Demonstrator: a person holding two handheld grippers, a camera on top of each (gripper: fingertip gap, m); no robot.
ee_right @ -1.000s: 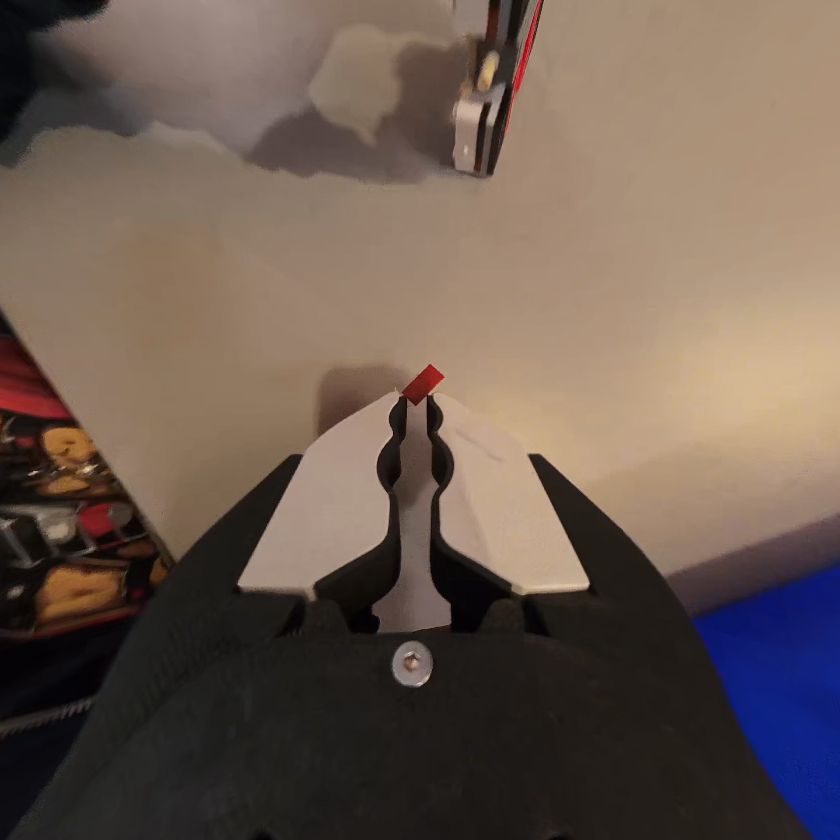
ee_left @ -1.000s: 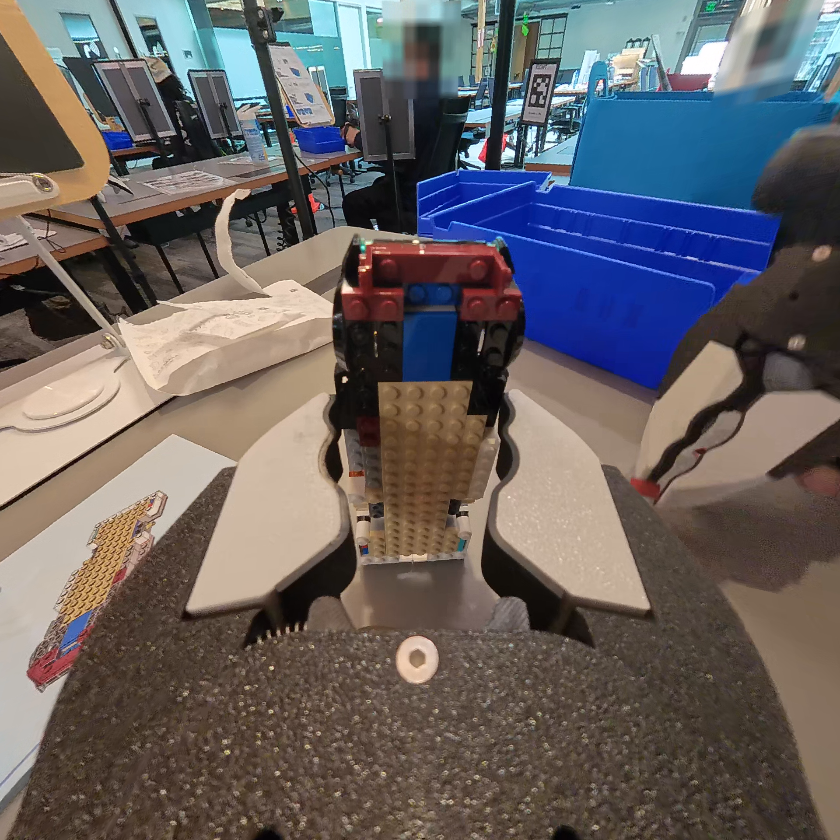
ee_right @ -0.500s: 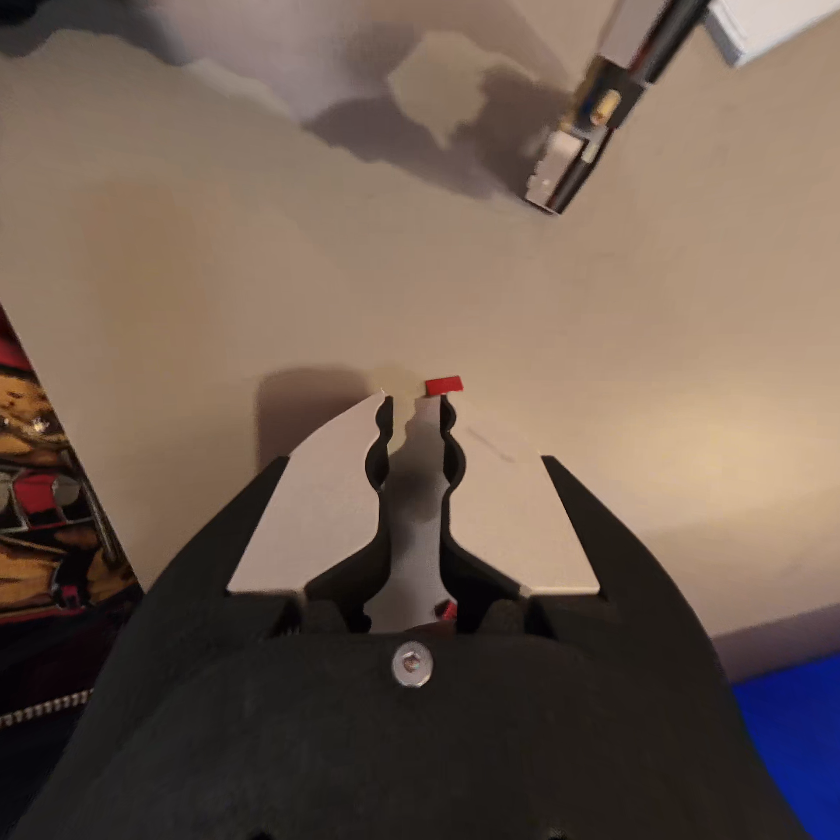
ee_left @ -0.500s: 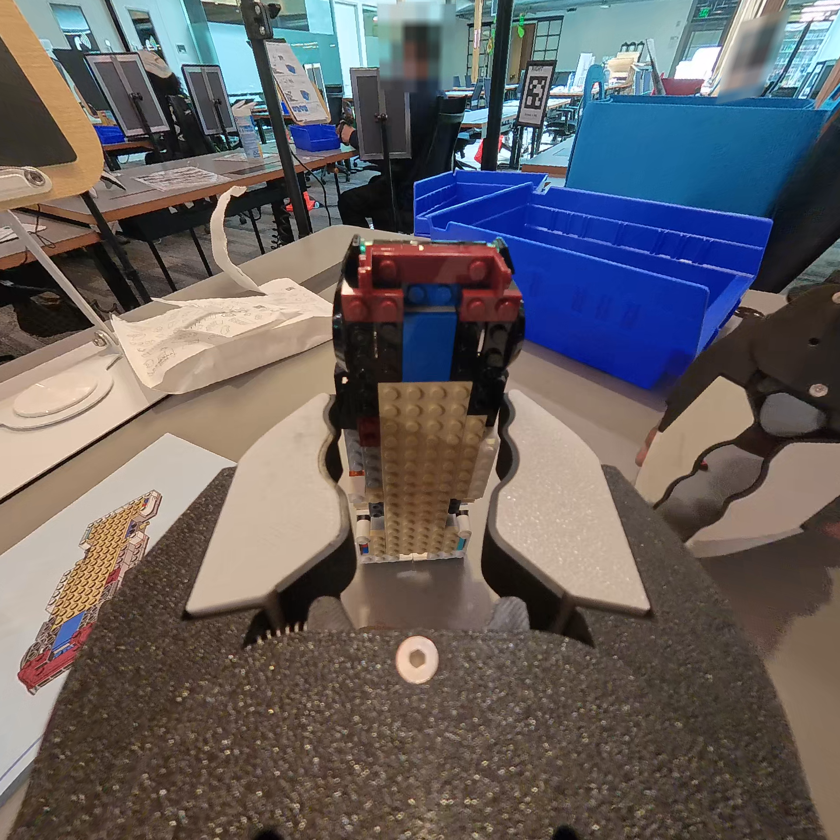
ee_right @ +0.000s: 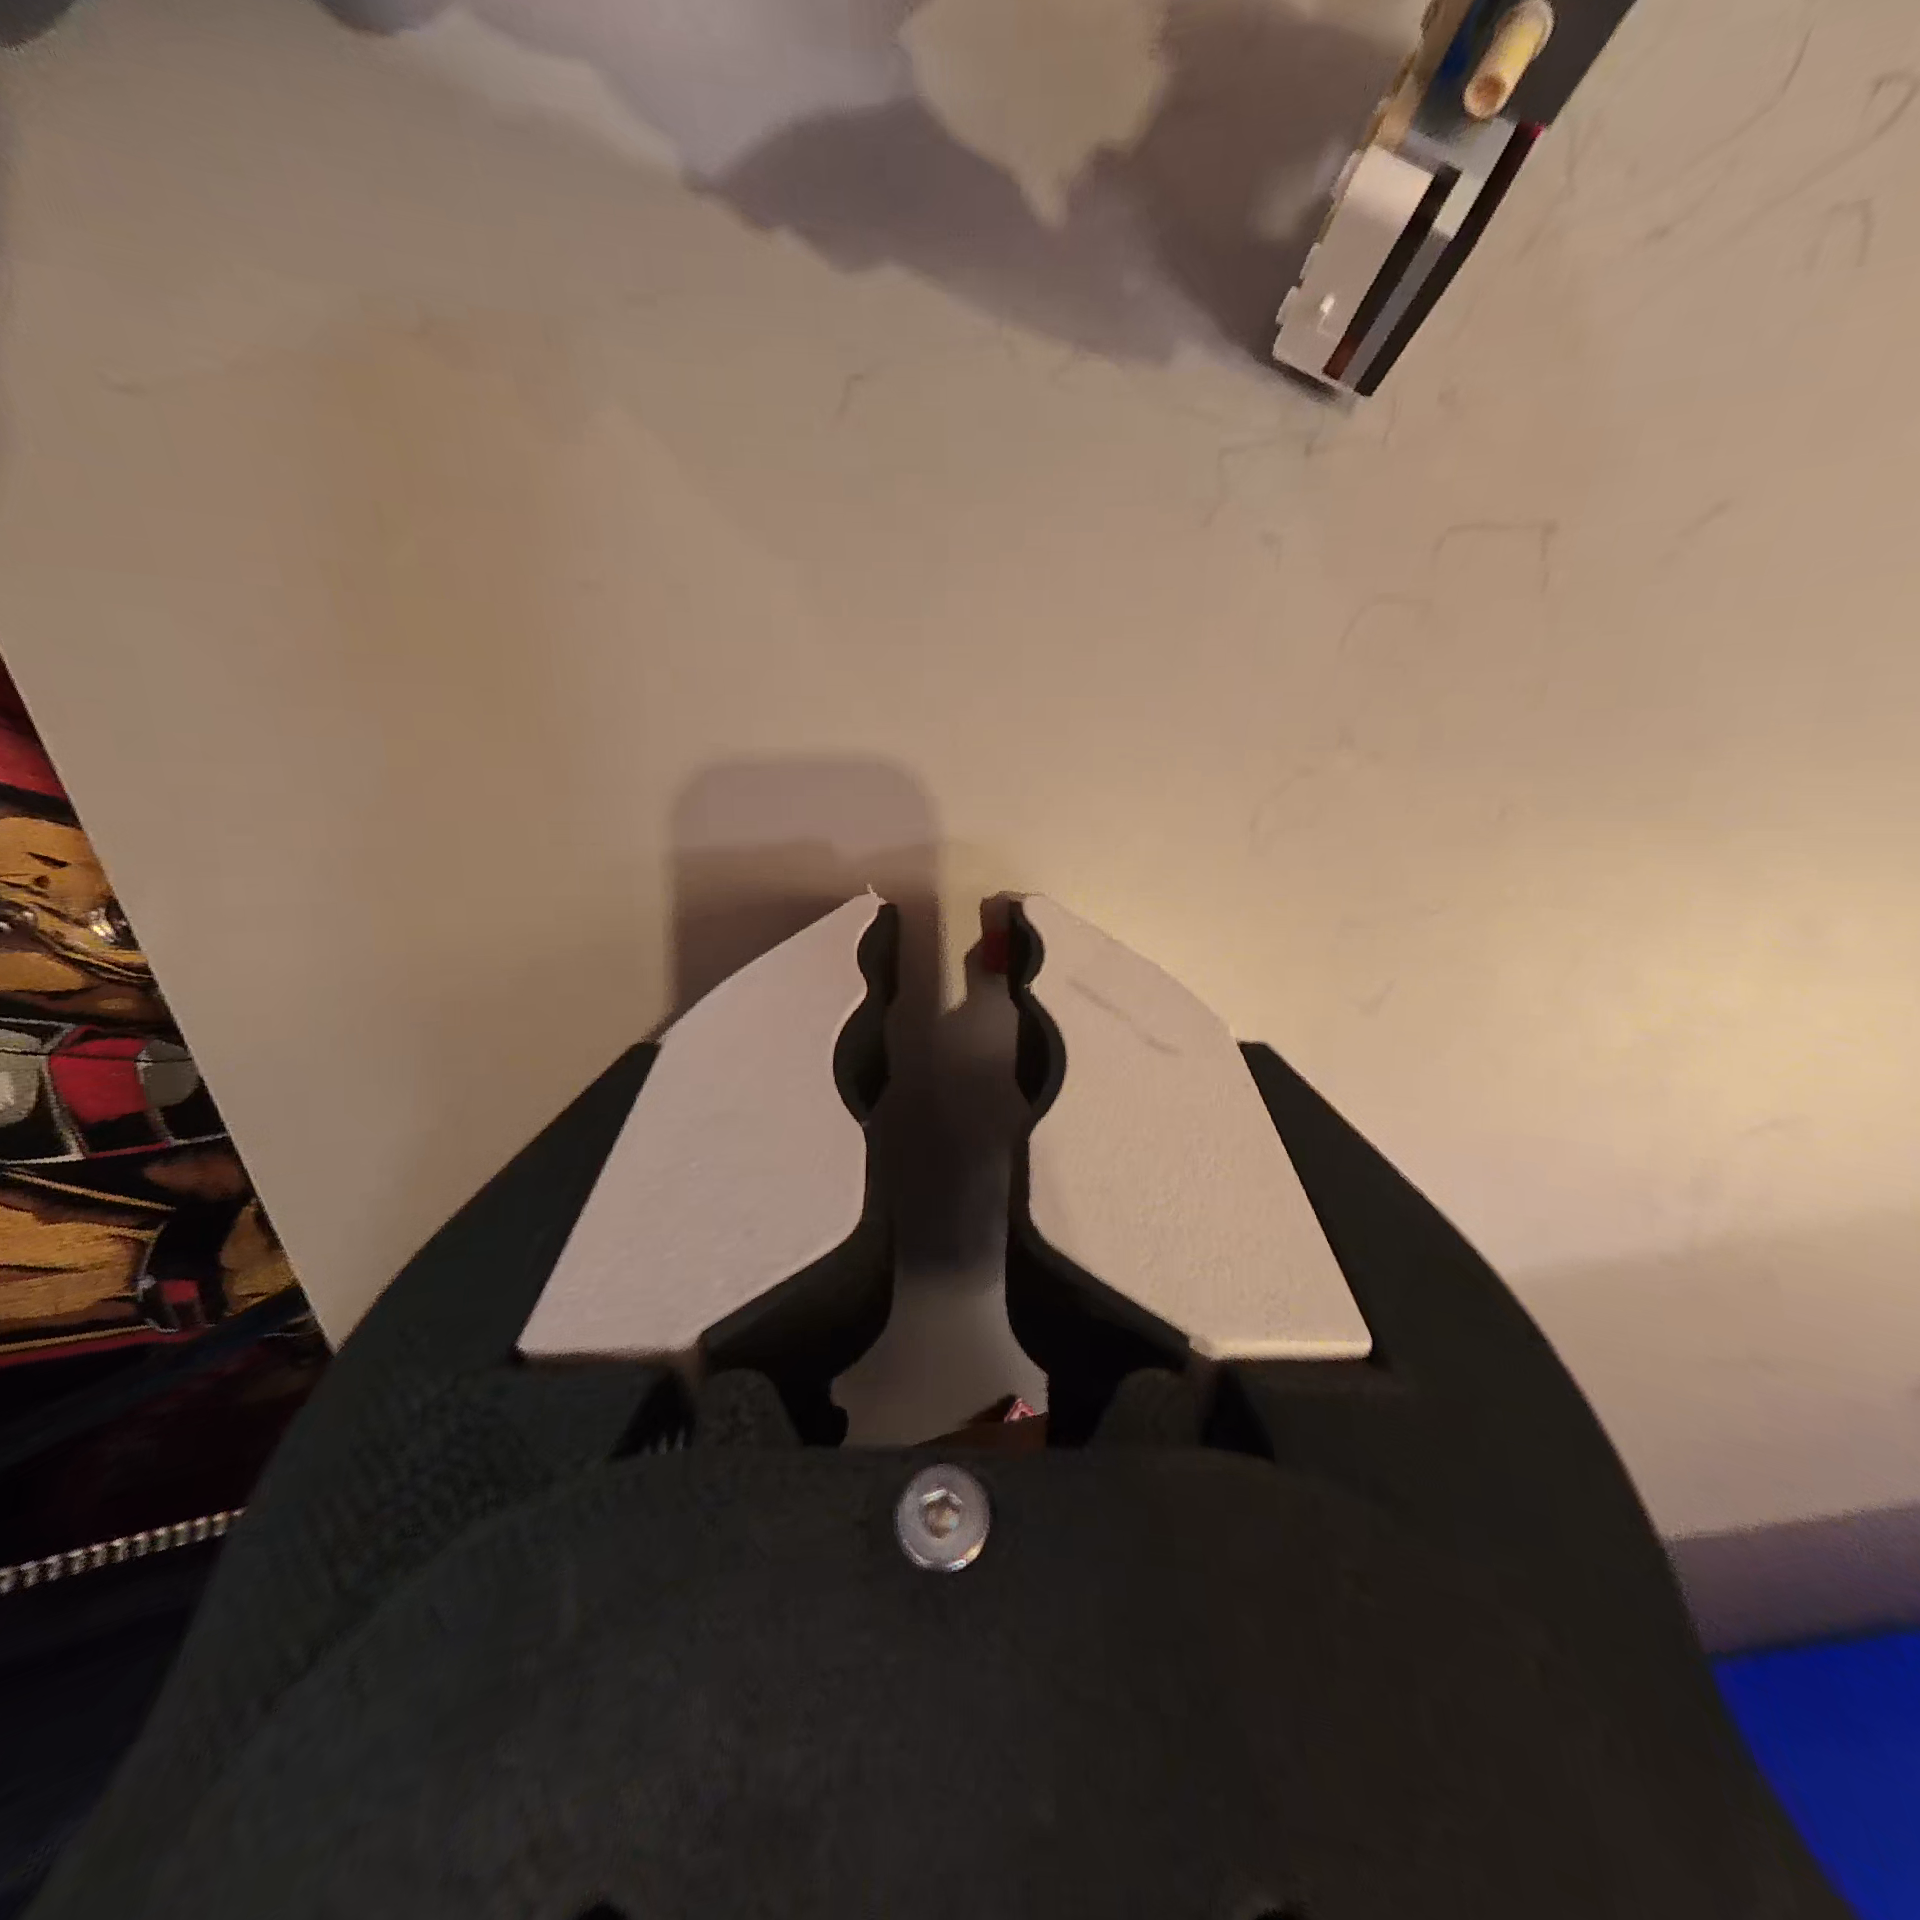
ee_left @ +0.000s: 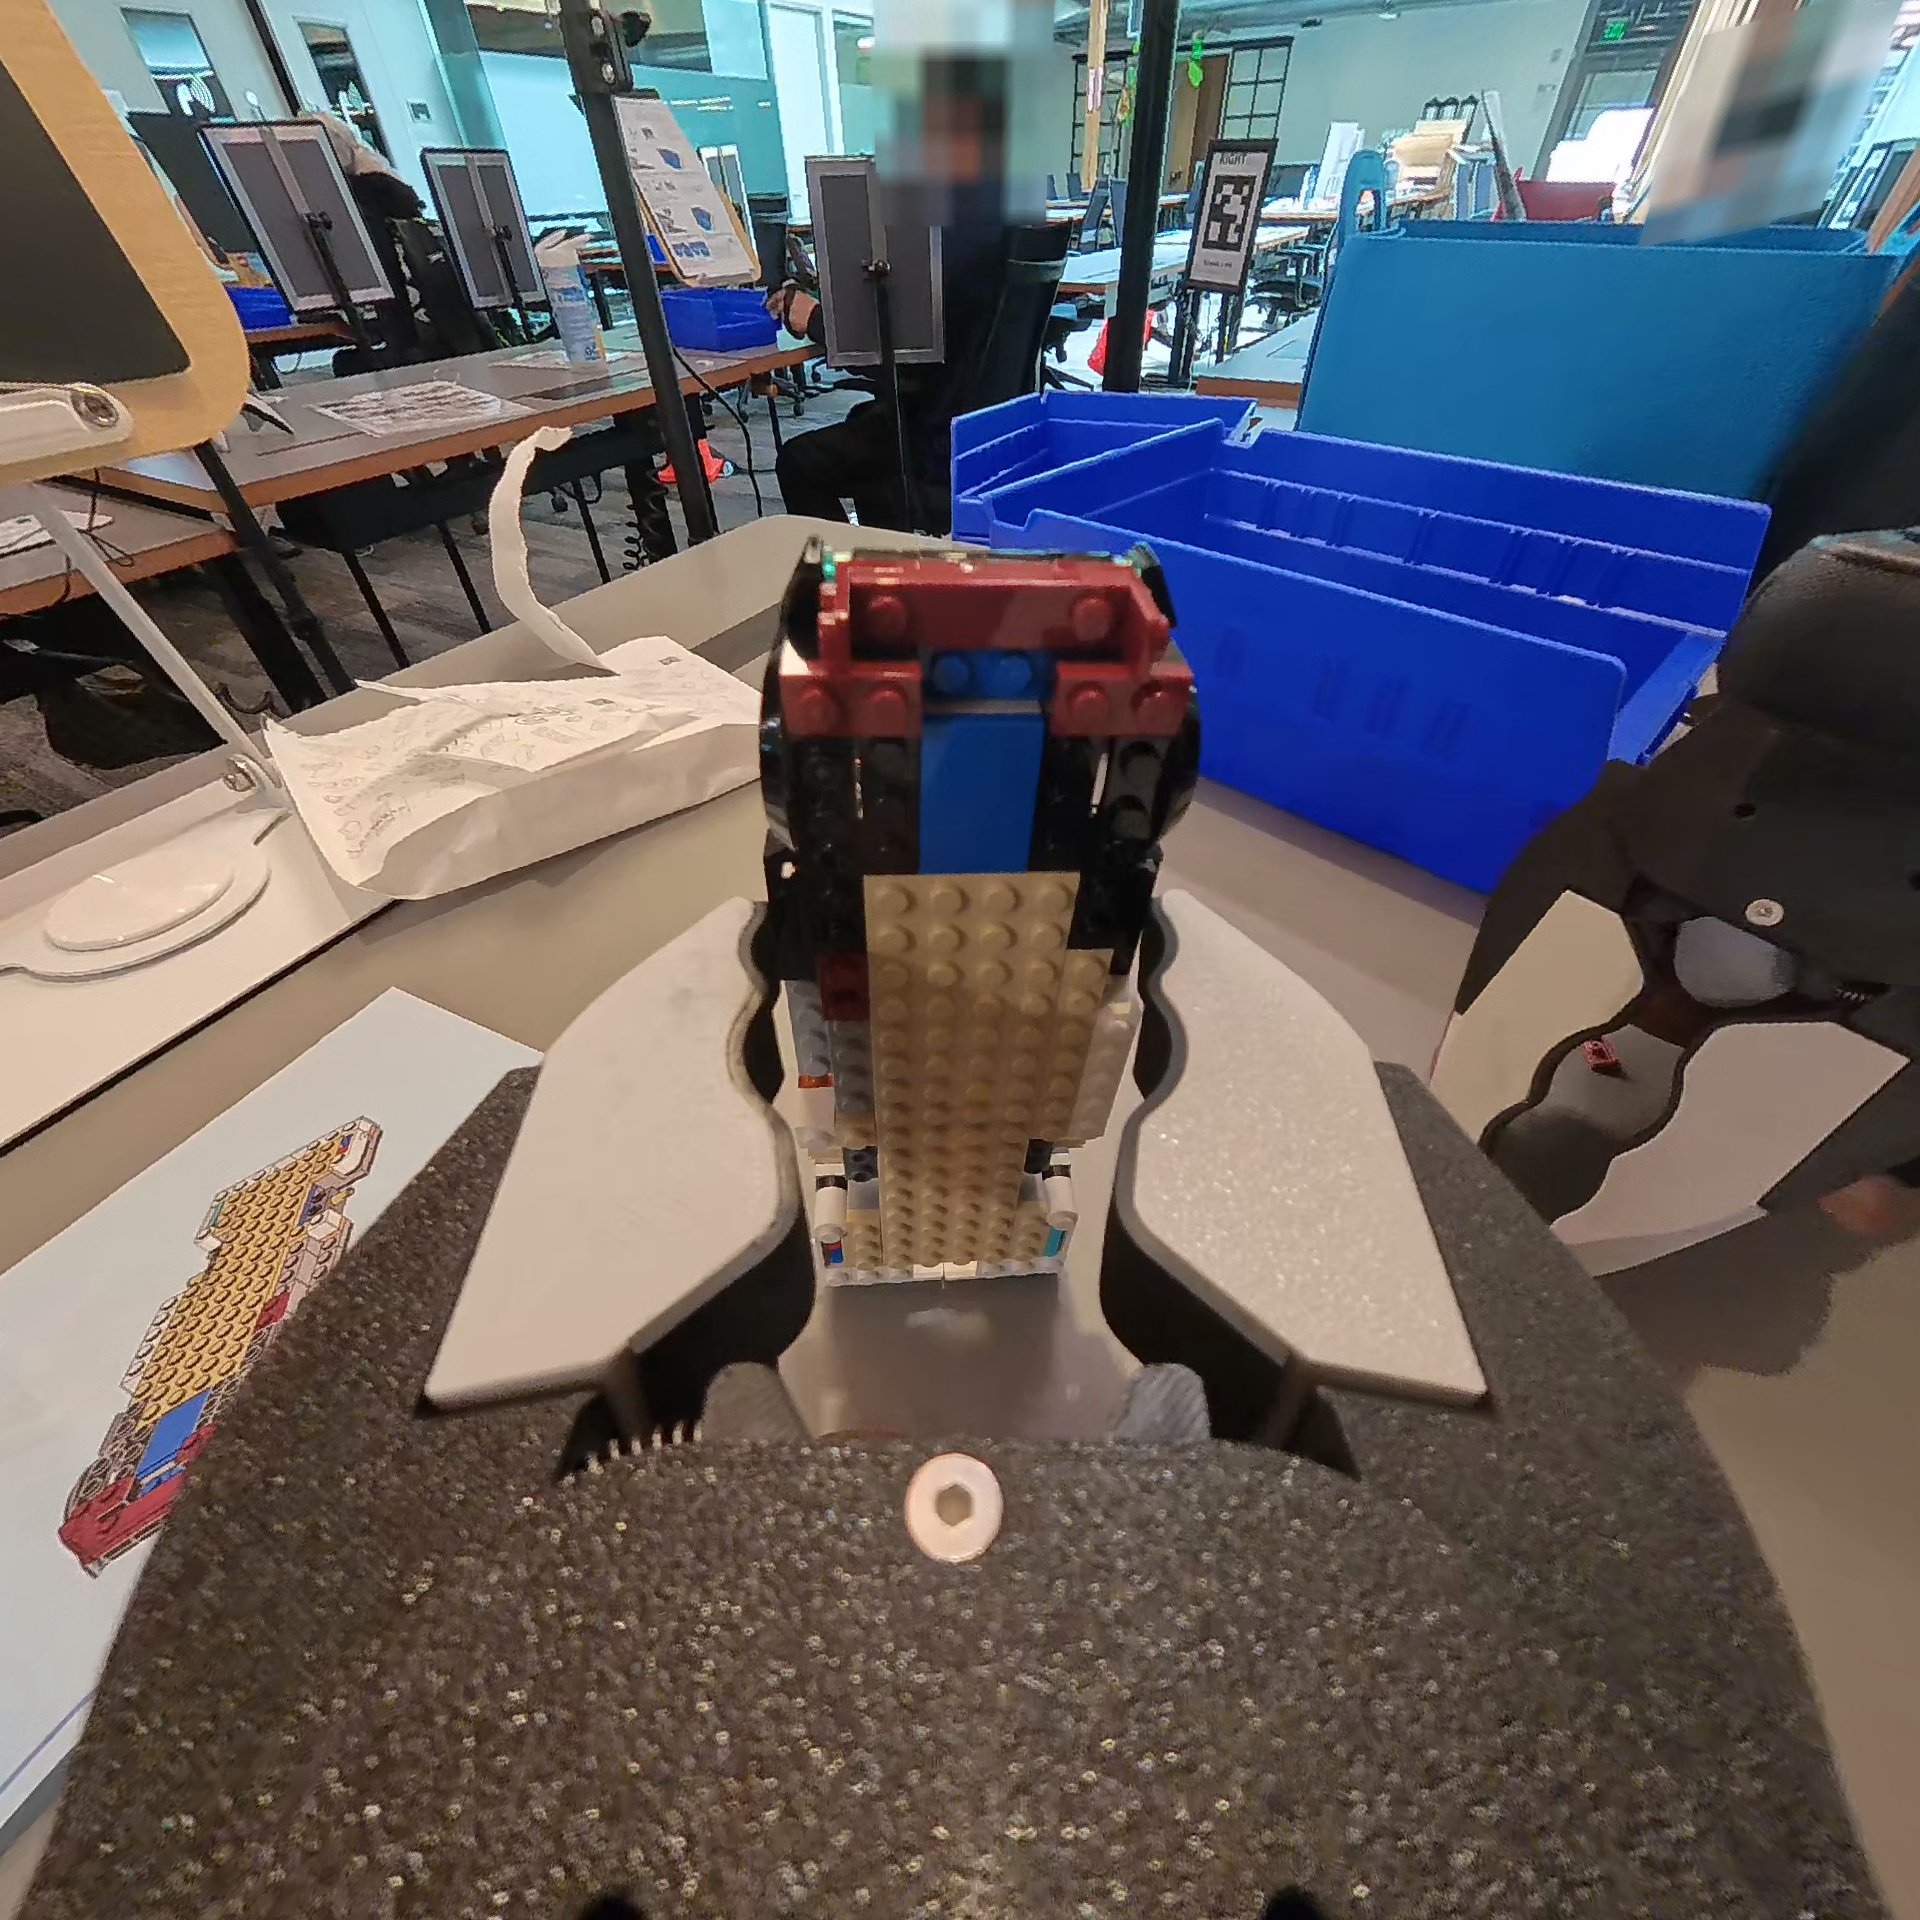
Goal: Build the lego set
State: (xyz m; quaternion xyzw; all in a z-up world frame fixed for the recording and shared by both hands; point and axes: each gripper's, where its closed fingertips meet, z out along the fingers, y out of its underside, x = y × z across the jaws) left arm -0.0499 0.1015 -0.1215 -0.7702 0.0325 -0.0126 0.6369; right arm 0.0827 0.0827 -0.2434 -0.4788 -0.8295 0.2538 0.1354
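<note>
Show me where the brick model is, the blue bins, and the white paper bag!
Brick model [ee_left: 971, 1018], left wrist view, on its tan studded plate.
Blue bins [ee_left: 1382, 665], left wrist view, on the front bin's near wall.
White paper bag [ee_left: 499, 769], left wrist view, on its crumpled top face.

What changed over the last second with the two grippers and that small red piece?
The right gripper opened: a second ago its tips pinched the small red piece; now the jaws stand apart and the piece lies by the right fingertip, let go. The left gripper has stayed clamped on the brick model, unmoved.
</note>
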